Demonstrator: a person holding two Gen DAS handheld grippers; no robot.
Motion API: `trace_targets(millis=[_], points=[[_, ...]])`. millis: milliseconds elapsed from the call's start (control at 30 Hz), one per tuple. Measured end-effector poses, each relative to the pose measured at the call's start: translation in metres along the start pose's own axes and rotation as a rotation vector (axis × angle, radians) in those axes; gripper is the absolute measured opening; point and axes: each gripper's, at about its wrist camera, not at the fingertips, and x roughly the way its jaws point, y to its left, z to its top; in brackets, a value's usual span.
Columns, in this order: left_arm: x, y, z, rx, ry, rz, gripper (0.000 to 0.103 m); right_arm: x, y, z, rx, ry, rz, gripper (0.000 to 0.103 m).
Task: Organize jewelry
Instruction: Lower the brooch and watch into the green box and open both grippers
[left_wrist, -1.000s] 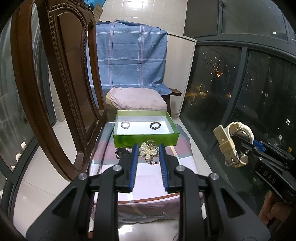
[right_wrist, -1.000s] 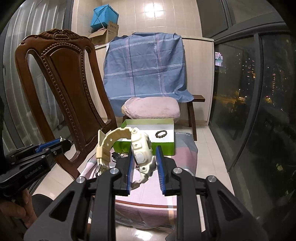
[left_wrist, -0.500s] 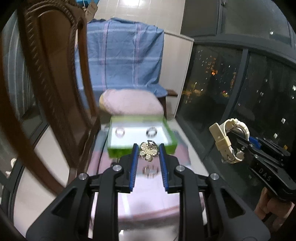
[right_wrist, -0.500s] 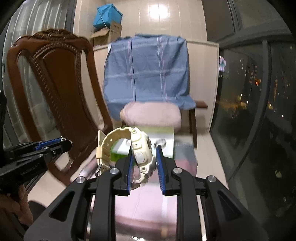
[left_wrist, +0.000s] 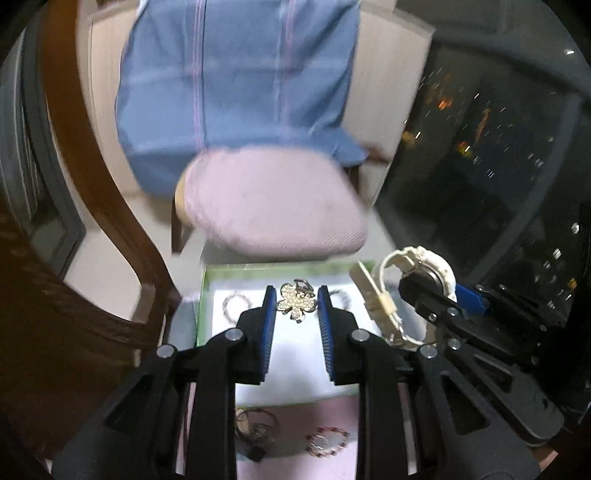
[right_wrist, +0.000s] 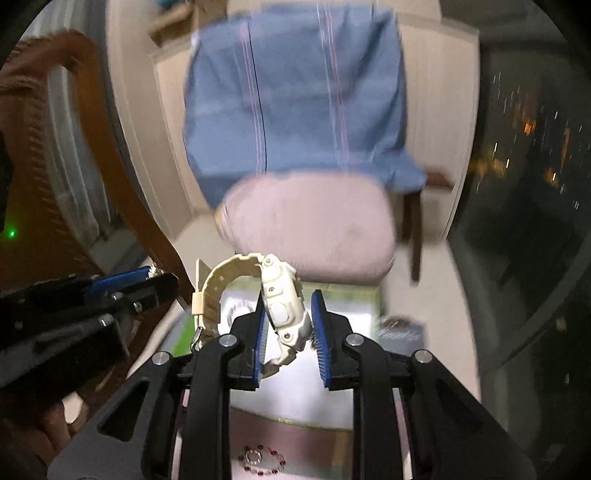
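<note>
Left-wrist view: a flower brooch (left_wrist: 297, 303) and cream watch (right_wrist: 281, 310) are gripped by the left tool (left_wrist: 297, 306) and right tool (right_wrist: 289, 314) above the green box (left_wrist: 202, 306); release, seemingly, is called for next.

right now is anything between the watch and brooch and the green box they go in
Nothing visible. The left gripper holds the flower brooch and the right gripper the cream watch, both over the green box's open white floor, clear of the two bracelets inside.

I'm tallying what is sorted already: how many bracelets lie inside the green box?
2: one bracelet left of the left gripper, one right of it, on the green box floor. Grippers may hide more.
</note>
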Motion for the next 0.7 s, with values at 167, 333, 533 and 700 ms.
trace_targets(millis=[167,333,533,700], points=[[0.087,0.024,-0.021,-0.009,0.146,0.05,0.023,0.112,-0.003,-0.011,0.018,0.188,-0.027,0.023],[0.148,0.054,-0.041,-0.043,0.261,0.102,0.023,0.182,-0.001,-0.024,0.014,0.316,-0.051,0.023],[0.174,0.068,-0.046,-0.042,0.306,0.144,0.024,0.201,-0.005,-0.016,0.054,0.336,-0.039,0.029],[0.118,0.057,-0.026,-0.034,0.204,0.152,0.069,0.151,-0.008,0.006,0.082,0.21,-0.007,0.059]])
